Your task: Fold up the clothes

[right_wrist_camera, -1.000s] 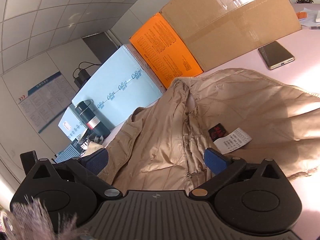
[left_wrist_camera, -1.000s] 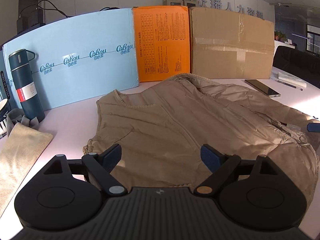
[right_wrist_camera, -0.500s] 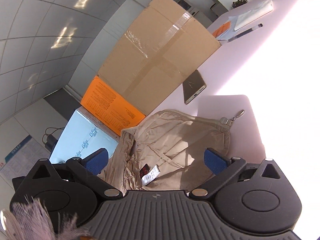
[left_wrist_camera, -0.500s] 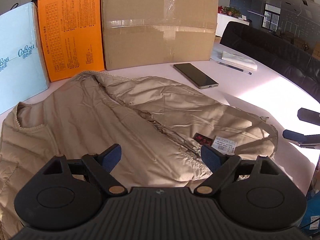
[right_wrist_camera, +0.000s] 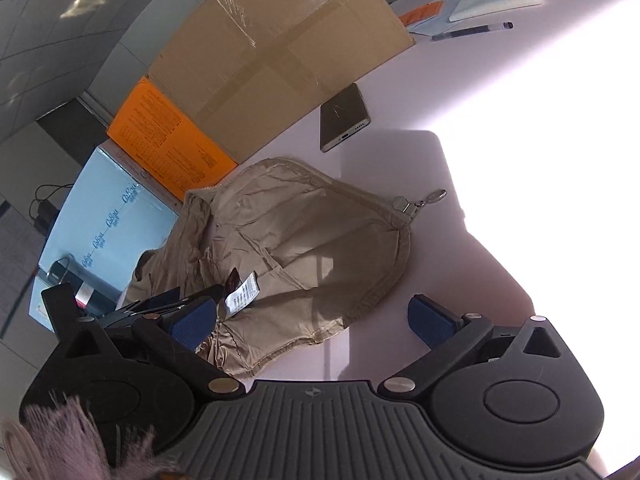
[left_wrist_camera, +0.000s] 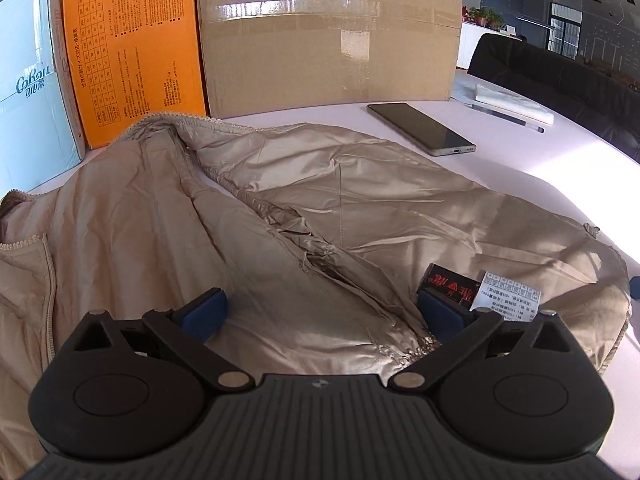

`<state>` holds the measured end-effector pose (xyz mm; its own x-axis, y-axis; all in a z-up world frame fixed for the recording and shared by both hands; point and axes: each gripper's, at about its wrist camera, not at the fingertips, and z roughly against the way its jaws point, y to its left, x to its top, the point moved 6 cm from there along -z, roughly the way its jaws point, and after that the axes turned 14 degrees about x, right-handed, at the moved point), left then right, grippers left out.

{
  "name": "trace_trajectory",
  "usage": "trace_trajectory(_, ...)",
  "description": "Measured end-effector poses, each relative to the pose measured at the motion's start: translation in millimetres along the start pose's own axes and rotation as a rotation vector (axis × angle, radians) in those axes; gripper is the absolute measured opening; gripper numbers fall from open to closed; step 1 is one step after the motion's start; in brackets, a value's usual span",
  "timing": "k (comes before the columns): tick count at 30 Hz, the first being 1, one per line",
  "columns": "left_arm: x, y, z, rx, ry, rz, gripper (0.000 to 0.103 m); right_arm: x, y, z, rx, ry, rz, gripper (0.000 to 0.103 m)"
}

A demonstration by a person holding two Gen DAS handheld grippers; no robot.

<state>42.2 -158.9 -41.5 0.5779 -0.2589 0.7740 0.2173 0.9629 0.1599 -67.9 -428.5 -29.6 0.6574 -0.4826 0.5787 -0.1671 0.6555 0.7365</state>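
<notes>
Beige vest lying opened out on the table, not yet in a folded stack.

Nearest, the left gripper (left_wrist_camera: 322,312) is hovering low over the vest (left_wrist_camera: 360,208), jaws apart and holding nothing; the right gripper (right_wrist_camera: 312,320) is waiting beside its hem, likewise spread. The right panel is lying turned back, lining and care labels (left_wrist_camera: 508,294) showing. Beyond, a phone (left_wrist_camera: 420,128) and cardboard box (left_wrist_camera: 328,32) are standing clear.

Tan padded jacket (left_wrist_camera: 360,216), shiny fabric, lies open and rumpled on the pale table, collar toward the boxes. Front panel turned back, lining up, showing a black-and-red label (left_wrist_camera: 448,286) and a white care tag (left_wrist_camera: 506,296). Metal zipper pull (right_wrist_camera: 424,200) at the outer hem corner.
</notes>
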Motion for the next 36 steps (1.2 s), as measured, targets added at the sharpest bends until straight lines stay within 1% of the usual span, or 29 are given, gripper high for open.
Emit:
trace_trajectory(2,-1,0,0,-0.002,-0.002,0.002,0.103,5,-4,-7,0.029,-0.023,-0.015,0.103)
trace_trajectory(5,2,1,0,-0.004,-0.002,0.004,0.103,15,-14,-17,0.092,-0.086,-0.043,0.103)
trace_trajectory(6,3,1,0,-0.005,-0.002,0.004,0.103,18,-14,-20,0.096,-0.096,-0.035,0.103)
trace_trajectory(9,6,2,-1,-0.007,-0.002,0.005,0.103,22,-12,-29,0.089,-0.110,-0.010,0.103)
trace_trajectory(13,6,2,0,-0.011,-0.003,0.010,0.103,28,-10,-43,0.102,-0.137,0.018,0.103)
trace_trajectory(16,5,1,0,-0.012,-0.003,0.013,0.103,30,-8,-53,0.080,-0.136,0.065,0.103)
trace_trajectory(18,6,1,0,-0.013,-0.003,0.013,0.103,28,-5,-58,0.042,-0.124,0.100,0.099)
trace_trajectory(19,6,1,0,-0.014,-0.003,0.013,0.103,27,-4,-61,0.024,-0.117,0.118,0.093)
trace_trajectory(20,6,1,1,-0.014,-0.003,0.013,0.103,26,-3,-62,0.008,-0.112,0.128,0.077)
trace_trajectory(21,6,2,1,-0.013,-0.003,0.013,0.103,25,-4,-63,-0.007,-0.108,0.129,0.066)
trace_trajectory(22,6,1,1,-0.012,-0.003,0.013,0.103,24,-5,-64,-0.023,-0.103,0.126,0.045)
trace_trajectory(23,6,1,1,-0.011,-0.003,0.013,0.103,23,-6,-64,-0.040,-0.099,0.122,0.026)
trace_trajectory(24,5,1,1,-0.010,-0.004,0.013,0.103,22,-8,-66,-0.045,-0.091,0.118,0.020)
trace_trajectory(25,6,2,2,-0.011,-0.005,0.012,0.103,22,-8,-67,-0.045,-0.088,0.120,0.016)
trace_trajectory(26,7,4,6,-0.020,-0.004,0.019,0.103,21,-7,-67,-0.047,-0.089,0.127,0.015)
trace_trajectory(34,28,31,46,-0.116,0.015,0.109,0.103,18,-1,-65,-0.071,-0.116,0.183,0.014)
trace_trajectory(36,32,41,52,-0.084,0.005,0.101,0.103,17,2,-65,-0.076,-0.121,0.200,0.014)
